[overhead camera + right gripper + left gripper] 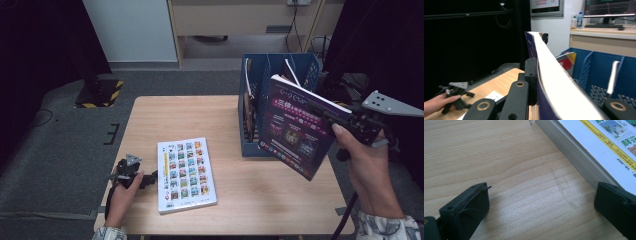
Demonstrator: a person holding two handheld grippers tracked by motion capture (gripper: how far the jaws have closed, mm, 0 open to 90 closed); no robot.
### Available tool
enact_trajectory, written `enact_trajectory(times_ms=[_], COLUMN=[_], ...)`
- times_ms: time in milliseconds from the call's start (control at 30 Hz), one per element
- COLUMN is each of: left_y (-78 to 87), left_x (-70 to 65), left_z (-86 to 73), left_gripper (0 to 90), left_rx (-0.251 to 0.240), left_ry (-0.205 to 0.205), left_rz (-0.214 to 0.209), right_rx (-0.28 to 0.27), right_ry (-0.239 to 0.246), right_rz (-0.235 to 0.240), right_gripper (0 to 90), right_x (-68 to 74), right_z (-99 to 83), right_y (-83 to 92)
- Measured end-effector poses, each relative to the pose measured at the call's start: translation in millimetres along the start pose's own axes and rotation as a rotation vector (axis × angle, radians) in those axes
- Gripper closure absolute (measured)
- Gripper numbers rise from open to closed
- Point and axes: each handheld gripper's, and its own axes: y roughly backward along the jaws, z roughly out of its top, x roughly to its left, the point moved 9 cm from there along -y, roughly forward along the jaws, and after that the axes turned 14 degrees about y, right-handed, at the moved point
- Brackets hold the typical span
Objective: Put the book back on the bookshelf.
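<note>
Right gripper (334, 116) clamped on purple book (295, 125), held tilted in the air just in front of blue file rack (305, 67), left gripper (150, 176) jaws wide apart, empty, resting on wooden table (165, 117) beside white picture book (186, 174).

Our left gripper (541, 205) low over the table (499, 157), beside the book (596, 147)

We see our two black jaws standing wide apart with bare pale wood between them. The book lies flat at the upper right, its white cover printed with a yellow strip and small pictures, its grey page edges facing us. Our right-hand jaw sits just beside the book's near corner; we cannot tell whether it touches.
</note>
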Motion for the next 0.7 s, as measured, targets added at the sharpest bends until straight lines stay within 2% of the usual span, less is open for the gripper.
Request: enact_trajectory(times_ms=[367,700], left_y=[-0.1,-0.2], left_x=[0.0,0.0], left_z=[0.1,0.2], left_gripper=[0.0,0.0], left_rx=[0.000,0.000], left_ry=[0.000,0.000], left_rz=[-0.001,0.000], right_rx=[0.029,0.037], right_ry=[-0.002,-0.027], right_rz=[-0.052,-0.111], right_gripper=[82.5,82.5], right_x=[-15.9,-31.3], right_z=[-3.6,-5.8], right_y=[8.7,16.2])
